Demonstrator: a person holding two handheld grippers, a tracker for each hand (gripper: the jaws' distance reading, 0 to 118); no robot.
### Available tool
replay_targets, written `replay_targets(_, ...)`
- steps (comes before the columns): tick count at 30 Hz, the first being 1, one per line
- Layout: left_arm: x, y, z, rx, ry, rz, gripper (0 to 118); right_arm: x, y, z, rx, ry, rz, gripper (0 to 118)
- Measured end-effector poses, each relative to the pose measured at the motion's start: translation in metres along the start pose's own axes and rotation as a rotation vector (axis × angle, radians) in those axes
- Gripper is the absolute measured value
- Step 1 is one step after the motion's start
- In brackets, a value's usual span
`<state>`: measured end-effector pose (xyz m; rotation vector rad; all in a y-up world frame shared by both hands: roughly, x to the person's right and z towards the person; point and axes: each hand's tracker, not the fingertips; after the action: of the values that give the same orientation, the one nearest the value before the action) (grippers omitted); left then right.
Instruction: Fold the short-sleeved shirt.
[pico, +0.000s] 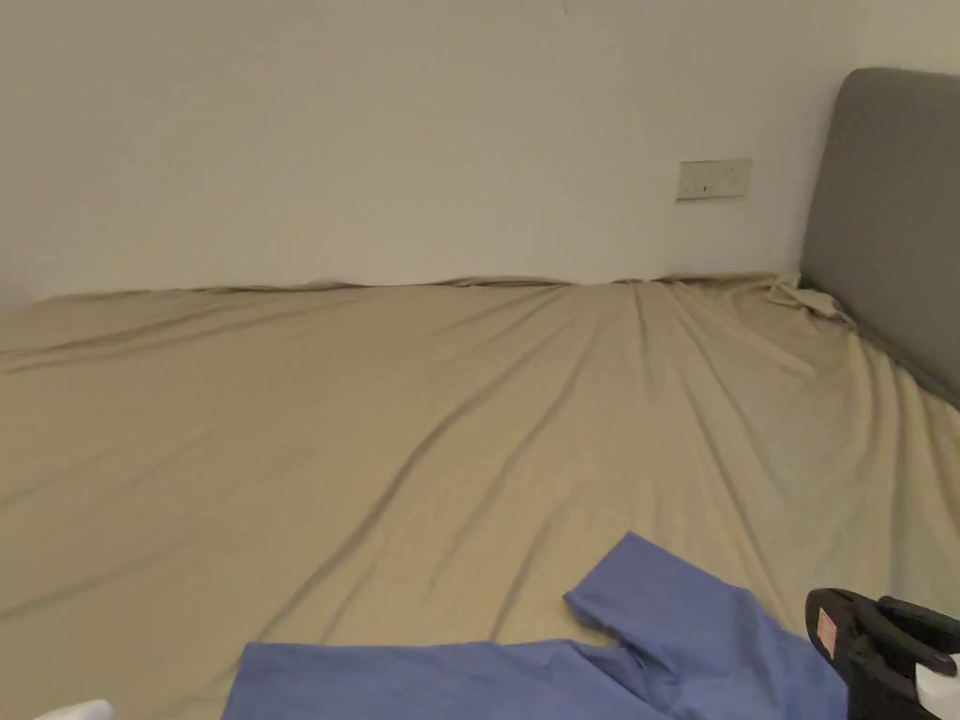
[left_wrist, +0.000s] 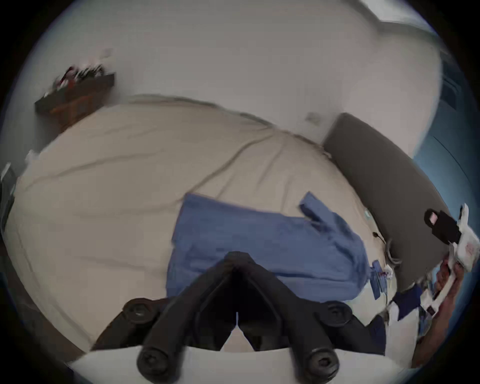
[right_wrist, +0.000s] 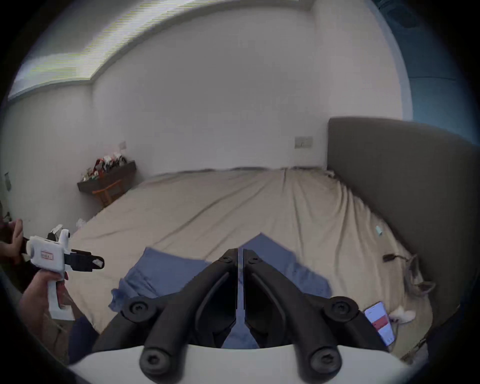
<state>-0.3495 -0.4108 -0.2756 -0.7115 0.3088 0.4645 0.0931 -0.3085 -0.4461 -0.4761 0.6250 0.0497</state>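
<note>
Shirt, blue short-sleeved cotton (left_wrist: 262, 249), lies spread on beige wrinkled bedsheet (pico: 422, 422), 1 sleeve pointing toward grey padded headboard (pico: 891, 225); your left black 2-jaw gripper (left_wrist: 236, 256) pressed together above it, pinching nothing; your right black gripper (right_wrist: 240, 253) almost closed, thin slit between tips, off cloth.

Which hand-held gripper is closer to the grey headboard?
The right hand-held gripper, beside the headboard; the left hand-held gripper is over by the shirt's opposite end.
</note>
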Motion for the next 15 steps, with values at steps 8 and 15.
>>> replay_targets(8, -0.024, 0.051, -0.139, -0.074, 0.078, -0.058, 0, 0.002, -0.013, -0.047, -0.082, 0.018, -0.031, 6)
replay_targets(15, -0.026, 0.068, -0.242, -0.259, 0.232, -0.206, 118, 0.014, -0.018, -0.063, -0.133, -0.036, 0.006, 6)
